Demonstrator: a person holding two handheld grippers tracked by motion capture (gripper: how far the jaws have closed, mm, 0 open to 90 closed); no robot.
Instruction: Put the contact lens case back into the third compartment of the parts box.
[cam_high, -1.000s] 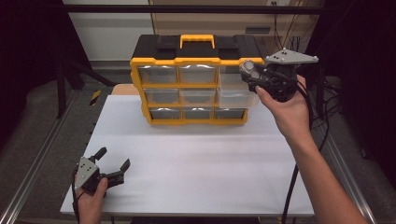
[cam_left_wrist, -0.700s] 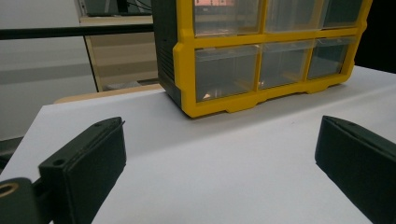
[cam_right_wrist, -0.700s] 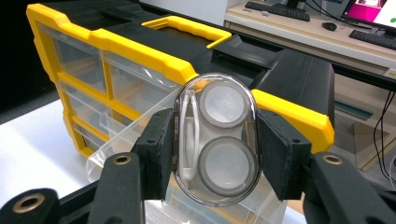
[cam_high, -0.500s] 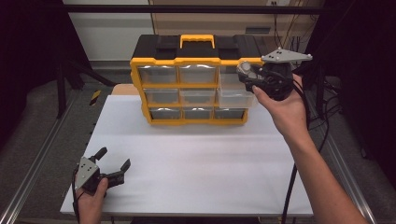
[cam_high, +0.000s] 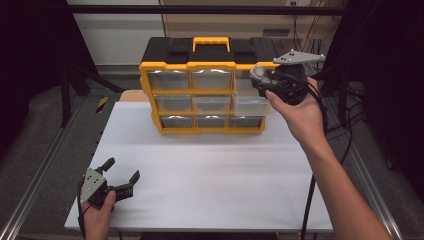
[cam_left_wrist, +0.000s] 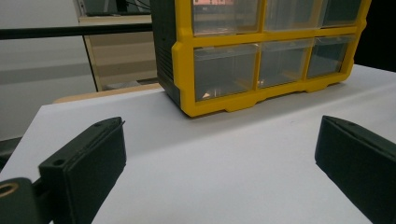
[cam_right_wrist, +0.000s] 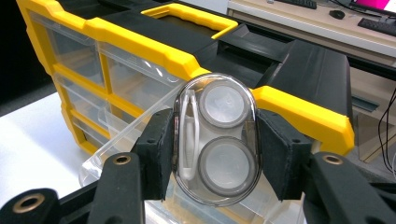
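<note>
1. So, from the high view we've got the right gripper (cam_high: 261, 80) up at the top right corner of the yellow and black drawer organizer (cam_high: 205, 90), clamping a small clear case (cam_high: 258, 75) over the pulled-out clear drawer (cam_high: 250, 104). The left gripper (cam_high: 121, 176) sits low near the front left corner of the white table (cam_high: 215, 175), jaws spread, nothing in them.
2. In the left gripper view, we see both jaws wide apart over bare table, the organizer well ahead.
3. In the right gripper view, our pads (cam_right_wrist: 159, 154) squeeze the oval clear case (cam_right_wrist: 215, 140) on both sides; it holds two round lidded wells, just above the open drawer (cam_right_wrist: 135, 135).
</note>
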